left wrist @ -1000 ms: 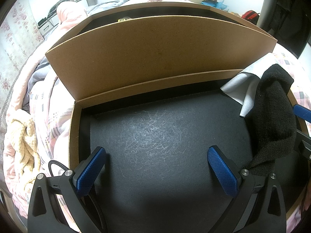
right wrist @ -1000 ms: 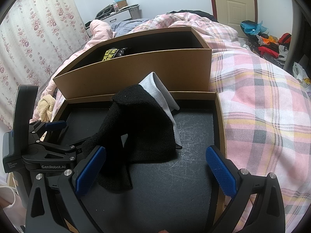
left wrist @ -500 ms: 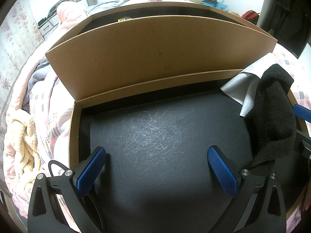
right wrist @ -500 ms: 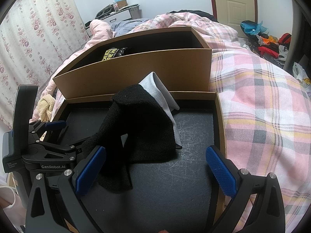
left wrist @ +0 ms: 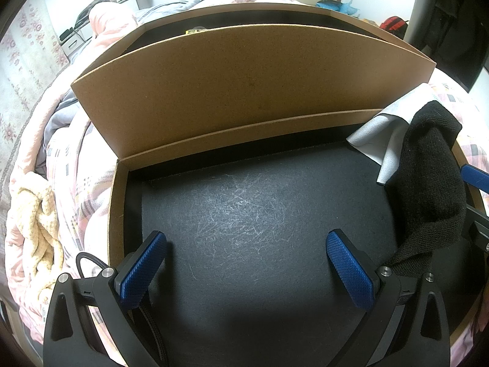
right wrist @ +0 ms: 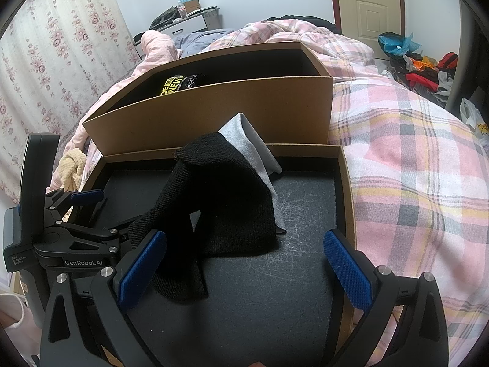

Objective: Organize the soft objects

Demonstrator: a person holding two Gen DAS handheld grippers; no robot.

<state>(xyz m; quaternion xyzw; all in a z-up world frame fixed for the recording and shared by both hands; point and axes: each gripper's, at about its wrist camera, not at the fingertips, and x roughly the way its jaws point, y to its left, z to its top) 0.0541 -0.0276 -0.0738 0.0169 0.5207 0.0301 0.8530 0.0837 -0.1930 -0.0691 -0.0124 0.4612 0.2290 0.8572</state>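
Black knit cloth (right wrist: 226,208) heaped on the dark tray floor (right wrist: 299,232), between and ahead of the right gripper (right wrist: 244,272) fingers, nearer the left pad (right wrist: 142,270); grey cloth (right wrist: 247,140) tucked beneath and behind it, against the cardboard wall (right wrist: 214,113). Right gripper fingers wide apart, holding nothing; left gripper (left wrist: 247,270) fingers likewise apart over bare floor, clamped on nothing.

Likely faults: closing on the black knit alone, leaving the grey cloth behind; pinching only a loose strip, so that the bundle unrolls and drags; snagging a strip on the left gripper body, close beside the cloth.

Visible in the right view only: yellow-lettered item (right wrist: 175,84) in the rear compartment, plaid bedding (right wrist: 412,153), the full extent of the cloth heap. Visible in the left view only: empty floor ahead of the left fingers; cloths at far right, beyond the right pad (left wrist: 350,272).
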